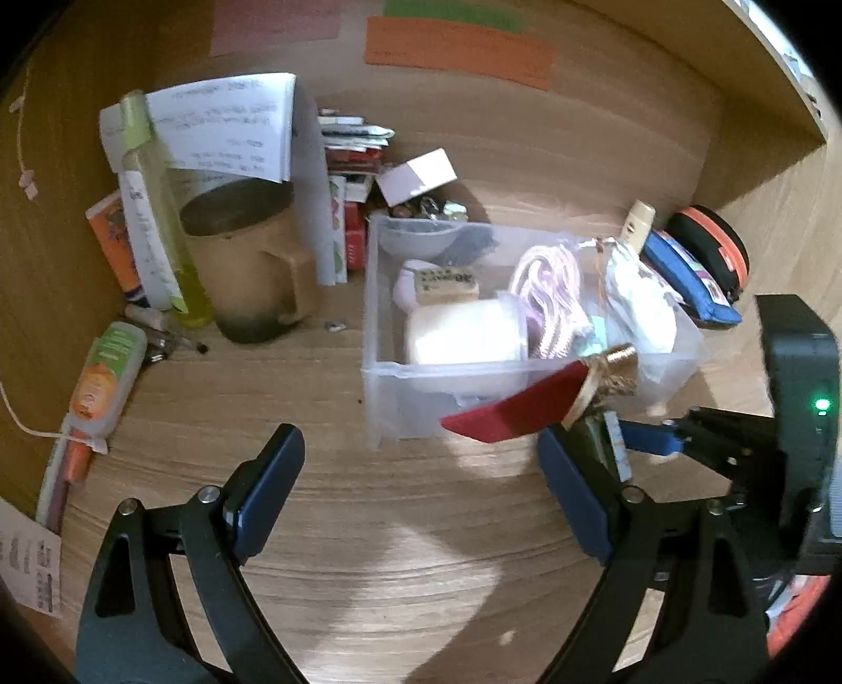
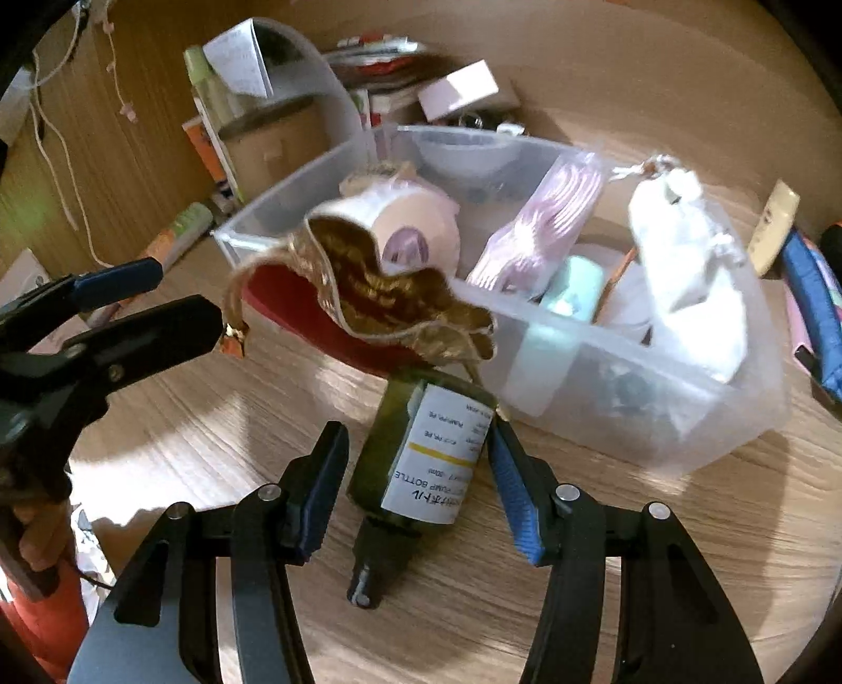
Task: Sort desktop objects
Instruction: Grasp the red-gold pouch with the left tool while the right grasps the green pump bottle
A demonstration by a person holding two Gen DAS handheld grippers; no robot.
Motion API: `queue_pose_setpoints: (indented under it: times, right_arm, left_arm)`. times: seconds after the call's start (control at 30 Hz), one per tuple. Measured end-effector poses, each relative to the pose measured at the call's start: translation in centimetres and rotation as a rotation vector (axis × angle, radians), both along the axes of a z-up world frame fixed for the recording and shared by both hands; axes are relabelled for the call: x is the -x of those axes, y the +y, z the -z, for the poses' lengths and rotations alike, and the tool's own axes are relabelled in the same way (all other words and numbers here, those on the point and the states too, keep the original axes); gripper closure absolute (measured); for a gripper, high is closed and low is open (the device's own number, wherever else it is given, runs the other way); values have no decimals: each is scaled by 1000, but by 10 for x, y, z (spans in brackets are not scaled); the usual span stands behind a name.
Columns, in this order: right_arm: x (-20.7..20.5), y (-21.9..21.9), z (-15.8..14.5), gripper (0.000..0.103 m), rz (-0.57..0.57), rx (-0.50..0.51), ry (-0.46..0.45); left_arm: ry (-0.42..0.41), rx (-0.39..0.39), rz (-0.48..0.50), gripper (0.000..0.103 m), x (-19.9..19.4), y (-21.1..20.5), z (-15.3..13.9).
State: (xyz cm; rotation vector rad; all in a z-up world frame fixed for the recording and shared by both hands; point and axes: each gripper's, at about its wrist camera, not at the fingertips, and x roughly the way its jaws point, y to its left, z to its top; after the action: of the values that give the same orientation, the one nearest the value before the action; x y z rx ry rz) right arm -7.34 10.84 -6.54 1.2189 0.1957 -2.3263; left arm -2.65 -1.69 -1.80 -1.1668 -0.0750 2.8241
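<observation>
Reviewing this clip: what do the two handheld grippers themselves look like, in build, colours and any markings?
Both match: black angular linkage arms with triangular cut-outs and silver pivot pins, tipped with flat blue pads. Left gripper, right gripper. In the left wrist view, the right gripper's boxy black body shows a lit green LED. No cables or sleeves are visible.

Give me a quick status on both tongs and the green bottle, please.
Both tongs open. Right tongs straddle green bottle on desk; red-gold pouch overlaps its far end.

Orange paper strip (image 1: 458,50) and pink sheet (image 1: 273,21) stuck on the wooden back wall (image 1: 605,131) at twelve o'clock; white cord (image 1: 21,421) trailing at nine o'clock across the tabletop (image 1: 316,526).
</observation>
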Motion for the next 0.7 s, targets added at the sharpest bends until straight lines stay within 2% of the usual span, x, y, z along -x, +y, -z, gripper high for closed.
queue_pose_setpoints:
  times: [0.07, 0.13, 0.3, 0.47, 0.7]
  right_arm:
    - [-1, 2, 3, 60, -2, 5, -7]
    - [-5, 7, 2, 62, 4, 7, 1]
    - [-13, 30, -3, 62, 31, 4, 21]
    - [-22, 64, -2, 62, 77, -12, 22]
    - [-28, 104, -1, 62, 139, 5, 19]
  left_arm:
    - [-5, 6, 10, 12, 2, 5, 2]
    - [-13, 2, 23, 12, 5, 11, 4]
    - [-43, -4, 67, 12, 13, 29, 11]
    - [-69, 25, 86, 12, 22, 47, 20]
    - [-81, 35, 58, 12, 34, 63, 25]
